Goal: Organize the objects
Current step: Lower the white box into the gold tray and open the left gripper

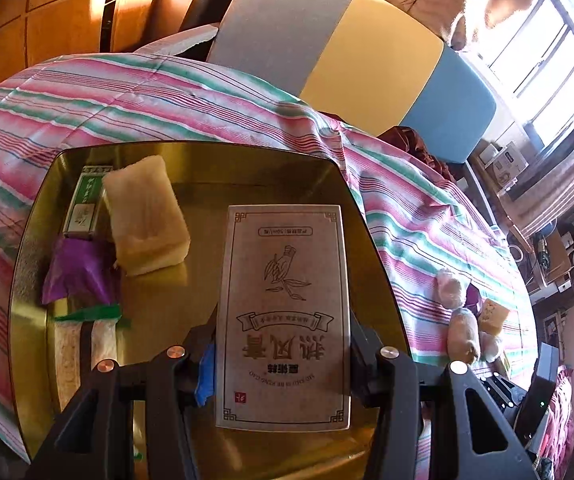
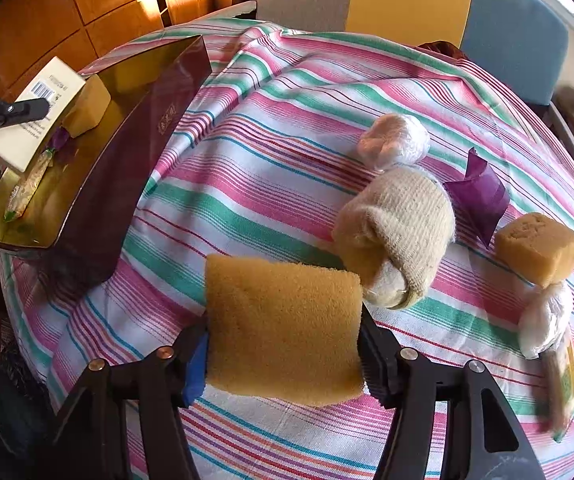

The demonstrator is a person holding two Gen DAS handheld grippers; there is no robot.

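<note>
My left gripper (image 1: 283,354) is shut on a tan carton with printed Chinese characters (image 1: 283,308) and holds it over the open gold tin box (image 1: 31,264). The box holds a pale sponge block (image 1: 145,218), a green-white small box (image 1: 83,204), a purple wrapper (image 1: 77,272) and a snack packet (image 1: 87,332). My right gripper (image 2: 283,340) is shut on a flat yellow sponge (image 2: 283,328) above the striped cloth. The box (image 2: 135,152) and the carton (image 2: 35,116) show at the left of the right wrist view.
On the striped cloth (image 2: 247,168) lie a rolled cream sock (image 2: 399,224), a wrapped pink ball (image 2: 395,140), a purple packet (image 2: 479,196), a yellow sponge cube (image 2: 539,248), a white wrapped bundle (image 2: 543,320) and a packet (image 2: 567,380). A grey, yellow and blue chair back (image 1: 367,56) stands behind.
</note>
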